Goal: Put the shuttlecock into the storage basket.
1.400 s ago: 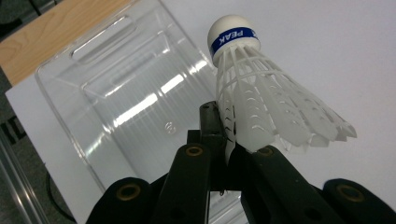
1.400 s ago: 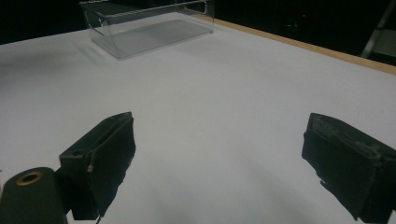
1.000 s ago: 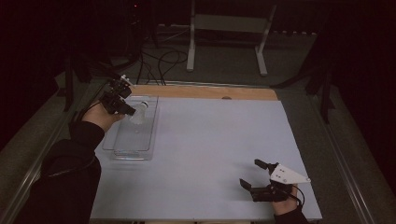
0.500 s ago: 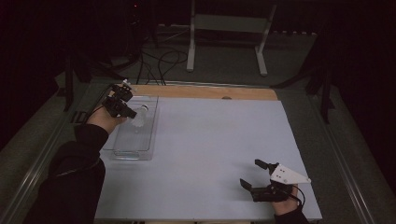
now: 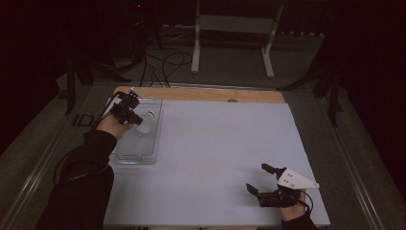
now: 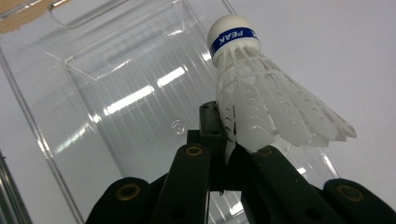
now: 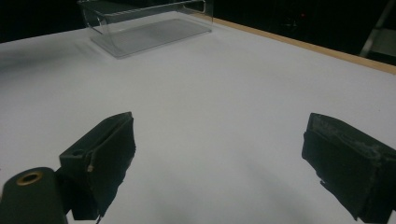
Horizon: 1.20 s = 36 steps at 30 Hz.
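A white shuttlecock point(image 6: 261, 98) with a blue band round its cork is pinched by its feather skirt in my left gripper point(image 6: 229, 144), cork pointing away from the jaws. In the high view my left gripper point(image 5: 125, 108) hovers over the far end of a clear plastic tray point(image 5: 155, 139) at the table's left, and the shuttlecock point(image 5: 147, 116) shows as a small white spot over it. The tray point(image 6: 116, 93) lies below the shuttlecock. My right gripper point(image 5: 265, 184) rests low at the near right, jaws wide open with nothing between them point(image 7: 224, 163).
The white table top point(image 5: 225, 153) stretches between the tray and my right gripper. A wooden strip point(image 5: 201, 94) runs along its far edge. Beyond it stand a metal frame point(image 5: 230, 43) and cables on a dark floor. The tray point(image 7: 149, 32) lies far off in the right gripper view.
My left gripper has drifted slightly nearer and to the right over the tray, carrying the shuttlecock. The right gripper has barely moved.
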### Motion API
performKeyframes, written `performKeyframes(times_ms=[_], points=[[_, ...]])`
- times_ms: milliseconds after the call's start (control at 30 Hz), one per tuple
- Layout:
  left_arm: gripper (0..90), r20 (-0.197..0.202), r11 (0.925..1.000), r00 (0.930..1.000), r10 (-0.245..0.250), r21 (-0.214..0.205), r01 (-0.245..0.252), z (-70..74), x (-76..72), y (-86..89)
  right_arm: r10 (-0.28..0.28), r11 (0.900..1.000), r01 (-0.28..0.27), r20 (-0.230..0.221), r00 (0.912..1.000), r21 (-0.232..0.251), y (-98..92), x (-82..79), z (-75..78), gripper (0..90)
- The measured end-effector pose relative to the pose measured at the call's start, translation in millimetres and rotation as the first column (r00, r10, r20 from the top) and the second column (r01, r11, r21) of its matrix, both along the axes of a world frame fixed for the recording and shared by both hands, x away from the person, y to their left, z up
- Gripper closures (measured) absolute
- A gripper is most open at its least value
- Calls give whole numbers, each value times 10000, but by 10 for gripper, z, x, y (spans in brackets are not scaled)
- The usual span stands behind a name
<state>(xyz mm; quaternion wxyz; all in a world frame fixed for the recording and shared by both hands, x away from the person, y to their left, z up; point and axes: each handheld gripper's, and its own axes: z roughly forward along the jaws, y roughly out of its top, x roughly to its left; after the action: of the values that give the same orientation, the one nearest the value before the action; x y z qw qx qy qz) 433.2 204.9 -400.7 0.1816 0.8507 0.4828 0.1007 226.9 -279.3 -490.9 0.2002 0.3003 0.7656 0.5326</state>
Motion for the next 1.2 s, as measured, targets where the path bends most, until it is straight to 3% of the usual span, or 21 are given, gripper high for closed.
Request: performKeyframes(times_ms=[533, 1067, 1167, 1200], points=[[900, -288, 9999, 9995, -140, -34, 139, -241, 34, -56, 17, 10000, -17, -21, 10000, -12, -1, -1, 0, 94], [897, -625, 10000, 9980, -35, -58, 32, -348, 46, -67, -7, 10000, 7, -13, 10000, -55, -4, -1, 1, 94], [881, -733, 10000, 9973, -99, -7, 99, -358, 40, -79, -20, 10000, 19, -34, 10000, -67, -2, -1, 1, 95], [829, -726, 10000, 9973, -72, 1, 73, -351, 39, -80, -14, 10000, 14, -25, 10000, -75, -2, 0, 0, 94]])
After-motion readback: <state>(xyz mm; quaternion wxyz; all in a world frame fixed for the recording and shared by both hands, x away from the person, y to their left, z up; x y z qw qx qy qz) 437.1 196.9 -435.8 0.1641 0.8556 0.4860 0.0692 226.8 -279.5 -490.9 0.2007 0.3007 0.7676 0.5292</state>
